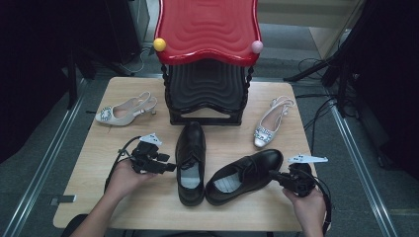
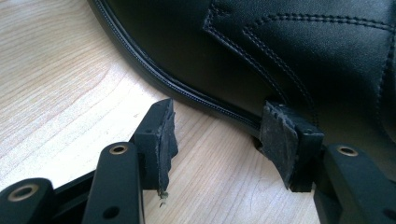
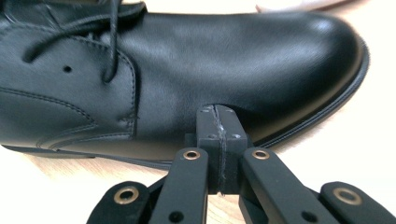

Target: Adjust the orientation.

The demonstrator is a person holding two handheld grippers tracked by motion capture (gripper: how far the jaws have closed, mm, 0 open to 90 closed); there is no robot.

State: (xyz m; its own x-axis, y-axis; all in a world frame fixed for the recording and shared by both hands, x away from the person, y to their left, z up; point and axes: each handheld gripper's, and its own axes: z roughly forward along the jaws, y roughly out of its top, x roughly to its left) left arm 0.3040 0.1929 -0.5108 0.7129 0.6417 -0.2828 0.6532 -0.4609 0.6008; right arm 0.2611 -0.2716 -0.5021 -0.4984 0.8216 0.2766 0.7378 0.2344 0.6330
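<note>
Two black leather dress shoes on wooden table (image 1: pixel 99 197), near edge, in front of red-topped shoe rack (image 1: pixel 207 29). Upright shoe (image 1: pixel 190 160) pointing toe-first at the rack; tilted shoe (image 1: pixel 244 175) lying at an angle to its right, toe toward right hand.

Left gripper (image 1: pixel 165 167) spread apart, empty, just beside outer wall of the upright shoe; in left gripper view one pad (image 2: pixel 279 142) touching or almost touching the welt, other pad (image 2: pixel 164 137) over bare wood. Right gripper (image 1: pixel 274 176) pressed closed, nothing between the jaws, tip against toe side of the tilted shoe in right gripper view (image 3: pixel 219 128).

Risks, as judged:
- Closed tip pushing smooth leather: likely to slide off and spin the shoe rather than shift it.
- Left pad low at the welt: closing there may pinch only the sole edge and slip.
- Pushed shoe could bump its neighbour.

Surface: pale wood grain, matte. Two white slingback heels (image 1: pixel 126 109) (image 1: pixel 271 123) flanking the rack. Grey floor, cables, dark surroundings.
</note>
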